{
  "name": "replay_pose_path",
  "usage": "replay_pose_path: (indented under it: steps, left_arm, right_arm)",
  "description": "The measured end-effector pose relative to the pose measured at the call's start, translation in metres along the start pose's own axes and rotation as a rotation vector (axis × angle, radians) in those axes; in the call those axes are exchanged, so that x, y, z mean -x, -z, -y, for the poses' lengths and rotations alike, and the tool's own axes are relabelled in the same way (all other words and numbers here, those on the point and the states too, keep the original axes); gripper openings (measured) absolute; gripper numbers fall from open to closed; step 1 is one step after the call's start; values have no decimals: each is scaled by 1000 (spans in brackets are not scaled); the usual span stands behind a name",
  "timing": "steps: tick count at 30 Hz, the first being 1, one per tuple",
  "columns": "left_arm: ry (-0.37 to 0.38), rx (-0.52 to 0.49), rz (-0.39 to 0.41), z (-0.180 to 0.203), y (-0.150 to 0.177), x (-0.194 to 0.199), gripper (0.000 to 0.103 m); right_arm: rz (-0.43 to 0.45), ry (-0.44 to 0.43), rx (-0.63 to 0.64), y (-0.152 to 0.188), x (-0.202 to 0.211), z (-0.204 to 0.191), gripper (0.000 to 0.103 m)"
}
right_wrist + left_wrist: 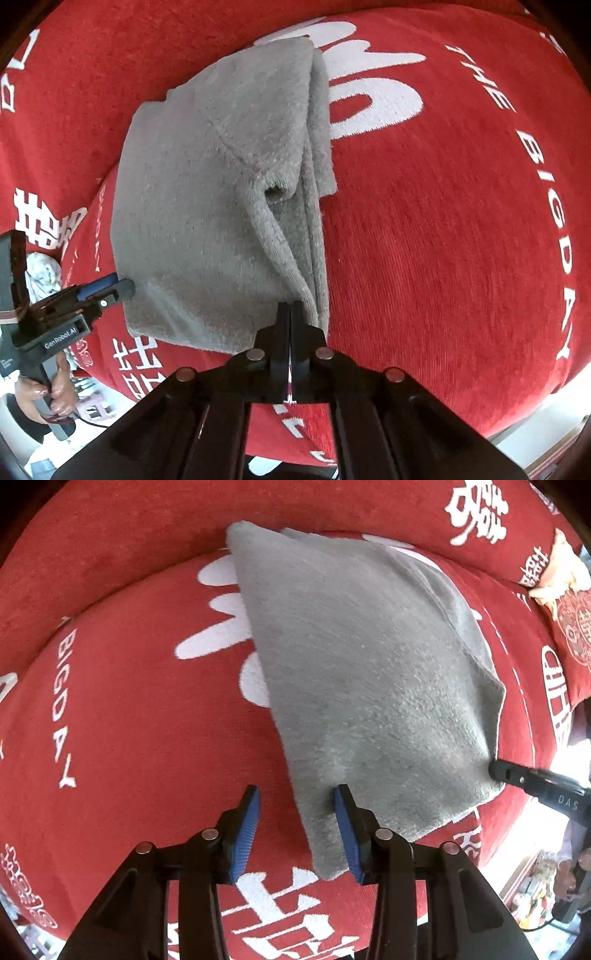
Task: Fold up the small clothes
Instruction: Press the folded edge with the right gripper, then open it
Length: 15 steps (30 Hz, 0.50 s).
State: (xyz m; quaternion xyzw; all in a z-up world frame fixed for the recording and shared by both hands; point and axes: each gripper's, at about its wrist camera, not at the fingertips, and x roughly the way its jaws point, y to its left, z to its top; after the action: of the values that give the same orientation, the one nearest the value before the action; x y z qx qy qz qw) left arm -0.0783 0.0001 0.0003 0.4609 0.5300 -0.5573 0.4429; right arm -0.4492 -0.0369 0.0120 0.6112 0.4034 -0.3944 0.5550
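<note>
My fuzzy grey fleece garment (369, 686) lies partly folded on the red printed cushion (147, 738), left gripper (297, 812) half-open astride its corner, right gripper (291, 314) pinched shut on its edge; final folds remain.

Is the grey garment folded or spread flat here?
Folded: the grey garment lies doubled on the red cover, with stacked layers along its right edge.

red sofa cushion (129, 720) with white lettering, red patterned pillow (574, 635), bright daylight at right
</note>
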Motion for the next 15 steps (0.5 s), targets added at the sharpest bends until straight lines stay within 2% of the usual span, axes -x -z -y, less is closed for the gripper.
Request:
replay_pose_path:
  steps: [3,4,7,10,15]
  left_arm:
    - [-11,17,1,-5,-3,4,43]
    - [-15,22,1,-7,-4,5,43]
    - [-26,39,6,-13,-6,9,43]
    - [-25,49,8,-18,-5,13,43]
    - [-36,53,-3,-20,-5,12,43]
  right_arm:
    - [-5,3,-32,2,6,2,0]
    - [1,5,-45,2,9,4,4]
    - [40,30,-81,1,23,7,5]
    - [77,10,-127,-3,34,13,5]
    - [81,-2,-141,-9,37,13,7]
